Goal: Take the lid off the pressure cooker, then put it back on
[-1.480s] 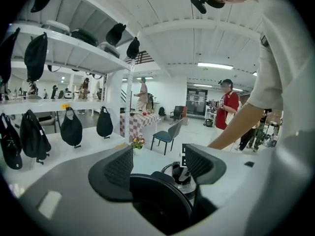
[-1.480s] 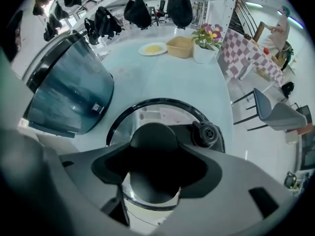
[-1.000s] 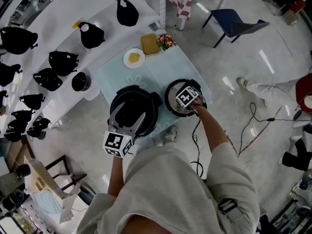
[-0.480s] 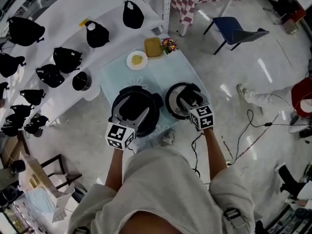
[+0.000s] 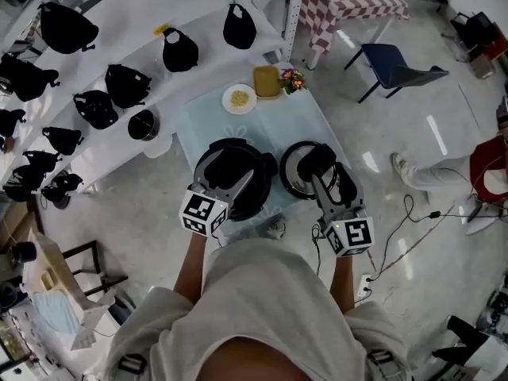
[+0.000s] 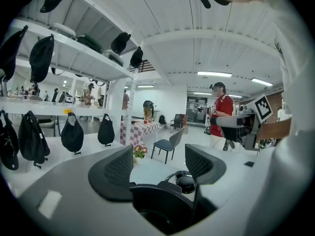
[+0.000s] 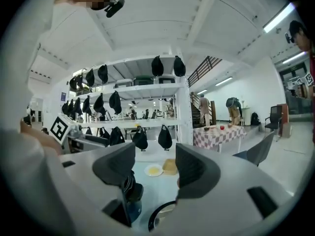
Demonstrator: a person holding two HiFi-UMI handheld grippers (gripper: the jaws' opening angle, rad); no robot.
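The black pressure cooker point(image 5: 232, 173) stands uncovered on the small table, its dark inside showing. Its round lid point(image 5: 302, 169) lies flat on the table just right of it. My left gripper point(image 5: 230, 179) hangs open over the cooker's near rim; in the left gripper view point(image 6: 160, 163) the cooker point(image 6: 160, 208) sits below the spread jaws. My right gripper point(image 5: 325, 182) is raised above the lid's near side, apart from it. Its jaws have just been closing a little and stand open with nothing between them point(image 7: 155, 168); the lid's rim point(image 7: 158, 215) shows below.
A plate of yellow food point(image 5: 239, 98), a yellow box point(image 5: 266, 81) and flowers point(image 5: 292, 78) sit at the table's far end. White shelves with black bags point(image 5: 119, 86) run along the left. A blue chair point(image 5: 393, 63) and a person in red point(image 5: 486, 165) are at the right.
My right gripper has lifted off the lid and drawn back toward me, now pointing nearly level; the lid stays on the table. The left gripper has hardly moved.
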